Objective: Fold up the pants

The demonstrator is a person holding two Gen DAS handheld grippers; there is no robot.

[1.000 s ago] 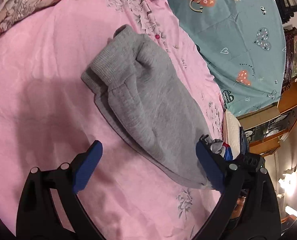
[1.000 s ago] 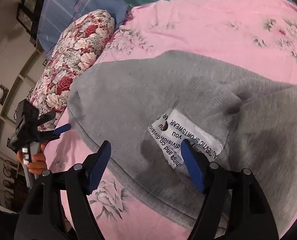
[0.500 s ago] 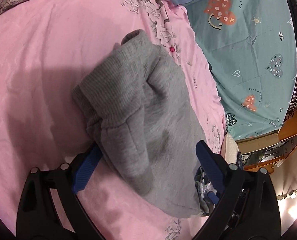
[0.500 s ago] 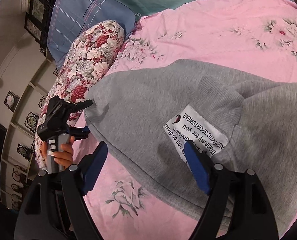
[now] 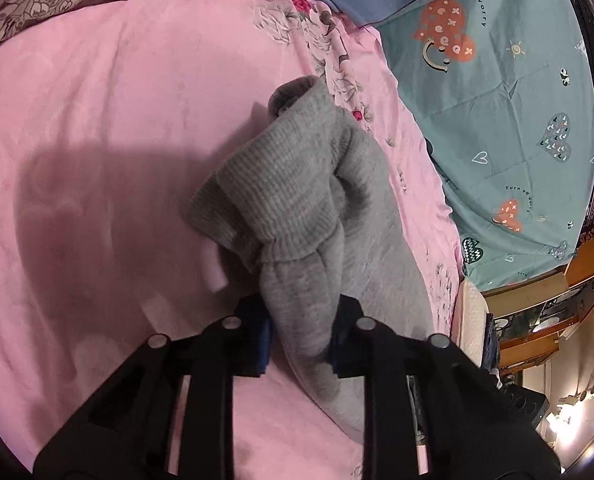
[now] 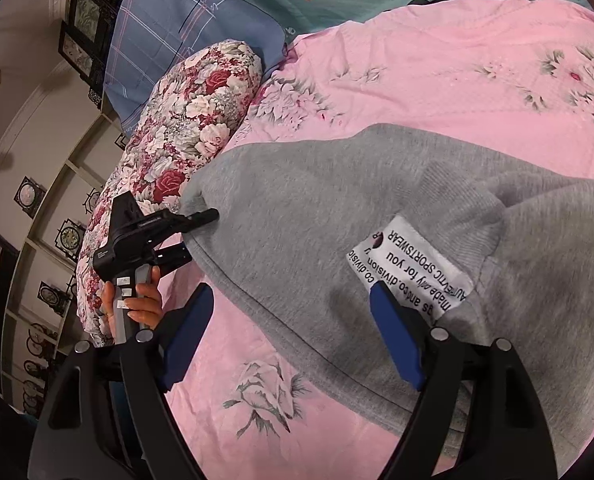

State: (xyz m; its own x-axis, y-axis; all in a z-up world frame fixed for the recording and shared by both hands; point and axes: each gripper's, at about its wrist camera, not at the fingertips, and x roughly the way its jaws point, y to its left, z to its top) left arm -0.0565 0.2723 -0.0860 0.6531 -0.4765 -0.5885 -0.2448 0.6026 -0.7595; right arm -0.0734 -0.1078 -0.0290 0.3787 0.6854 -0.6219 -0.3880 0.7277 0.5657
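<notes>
Grey sweatpants (image 5: 317,216) lie bunched on a pink floral bedsheet (image 5: 97,140). My left gripper (image 5: 299,332) is shut on a bunched fold of the grey fabric below the ribbed cuff, blue pads pressing both sides. In the right wrist view the pants (image 6: 357,216) spread wide, with a white label (image 6: 413,268) showing. My right gripper (image 6: 293,340) is open above the pants' lower edge, near the label, holding nothing. The left gripper (image 6: 201,220) shows there at the pants' left end, pinching the fabric.
A floral bolster pillow (image 6: 185,128) lies along the bed's edge, with a blue checked pillow (image 6: 185,28) and a teal patterned cover (image 5: 497,92) beyond. Wooden furniture (image 5: 577,280) stands beside the bed. Framed pictures hang on the wall (image 6: 29,200).
My left gripper moved in onto the pants' end and shut on the fabric, bunching it up. My right gripper stayed open, shifting slightly over the pants.
</notes>
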